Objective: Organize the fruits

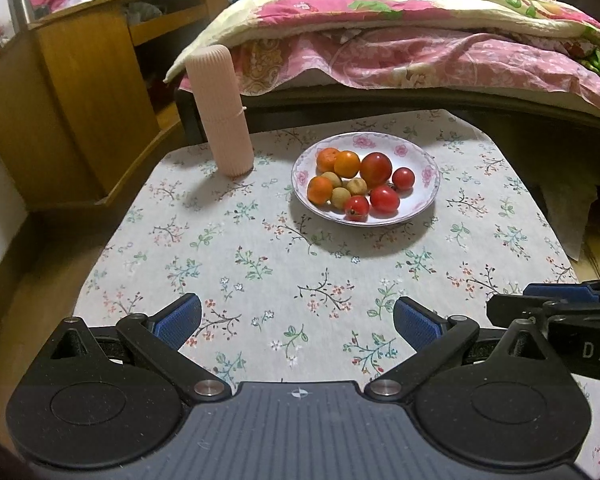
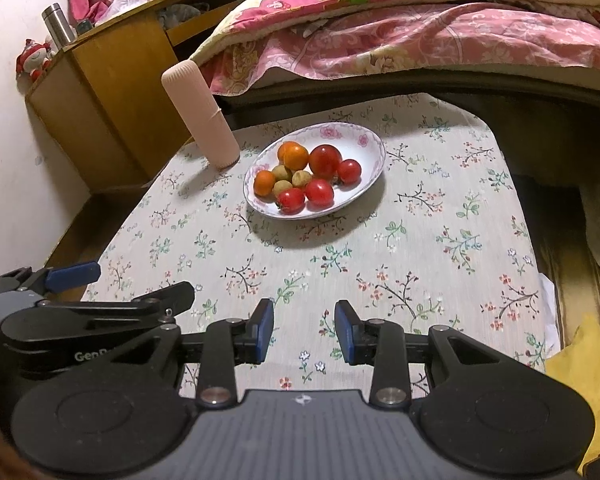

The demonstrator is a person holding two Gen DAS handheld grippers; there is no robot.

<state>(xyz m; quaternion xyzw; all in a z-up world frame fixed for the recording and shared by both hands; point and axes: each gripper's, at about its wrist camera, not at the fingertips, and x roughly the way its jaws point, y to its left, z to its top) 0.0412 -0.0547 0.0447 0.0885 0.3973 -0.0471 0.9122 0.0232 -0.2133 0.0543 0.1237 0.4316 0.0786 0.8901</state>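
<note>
A white plate with a pink flower rim (image 1: 427, 168) (image 2: 366, 140) stands on the floral tablecloth (image 1: 260, 264). It holds small oranges (image 1: 347, 164) (image 2: 294, 155), red tomatoes (image 1: 376, 169) (image 2: 325, 161) and brownish longans (image 1: 356, 186) (image 2: 301, 179). My left gripper (image 1: 296, 308) hovers over the near part of the table, open wide, with nothing between its blue pads (image 1: 180, 320). Its side shows in the right wrist view (image 2: 144, 278). My right gripper (image 2: 304, 312) is beside it to the right, its pads a narrow gap apart and empty. It shows at the left wrist view's right edge (image 1: 540, 306).
A tall ribbed pink container (image 1: 220, 112) (image 2: 200, 116) stands upright left of the plate. Behind the table is a bed with a pink flowered quilt (image 1: 420, 40). A wooden cabinet (image 1: 72, 92) stands at the left. A yellow cloth (image 2: 588, 364) lies off the table's right corner.
</note>
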